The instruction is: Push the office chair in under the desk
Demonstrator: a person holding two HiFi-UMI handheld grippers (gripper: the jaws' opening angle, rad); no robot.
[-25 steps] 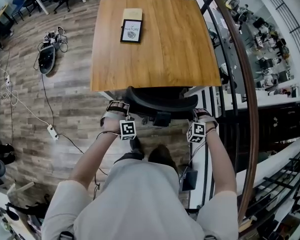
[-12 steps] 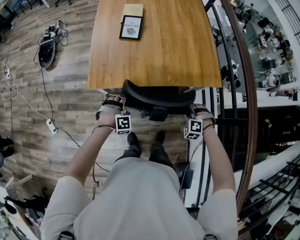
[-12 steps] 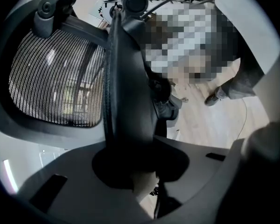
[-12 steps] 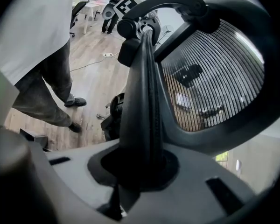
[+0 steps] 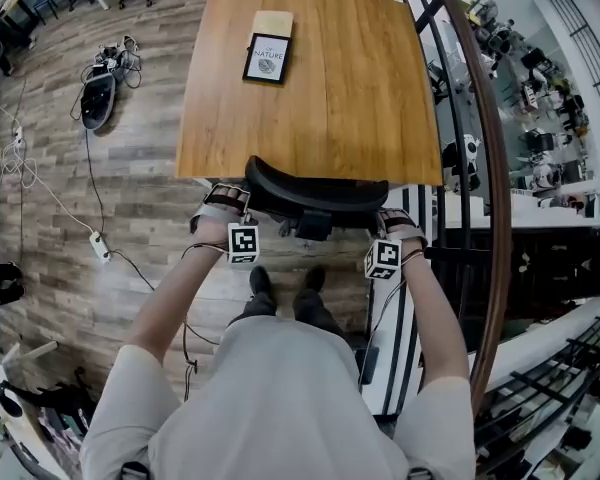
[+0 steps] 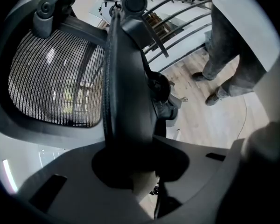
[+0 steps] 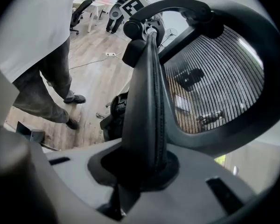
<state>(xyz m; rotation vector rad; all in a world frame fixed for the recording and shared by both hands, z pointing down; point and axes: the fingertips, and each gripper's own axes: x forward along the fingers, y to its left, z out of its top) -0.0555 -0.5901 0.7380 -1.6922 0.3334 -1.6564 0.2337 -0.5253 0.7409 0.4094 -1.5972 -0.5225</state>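
A black mesh-backed office chair point(image 5: 310, 196) stands at the near edge of the wooden desk point(image 5: 320, 98), with its backrest top partly under the desk edge. My left gripper point(image 5: 228, 211) is shut on the backrest's left frame edge point(image 6: 123, 97), which runs up between the jaws of the left gripper point(image 6: 130, 169). At the other side my right gripper point(image 5: 396, 224) is shut on the right frame edge point(image 7: 147, 97), seen between the jaws of the right gripper point(image 7: 140, 169). The seat and wheels are hidden beneath the desk and backrest.
A dark book point(image 5: 267, 58) and a tan pad point(image 5: 273, 23) lie on the desk's far left. A curved railing point(image 5: 485, 168) runs close along the right. Cables and a power strip point(image 5: 98, 246) lie on the wood floor at left. The person's feet point(image 5: 280, 283) stand just behind the chair.
Both grippers and the chair back have moved toward the desk; the backrest now sits further under the desk edge. The person's feet have stepped forward behind it.
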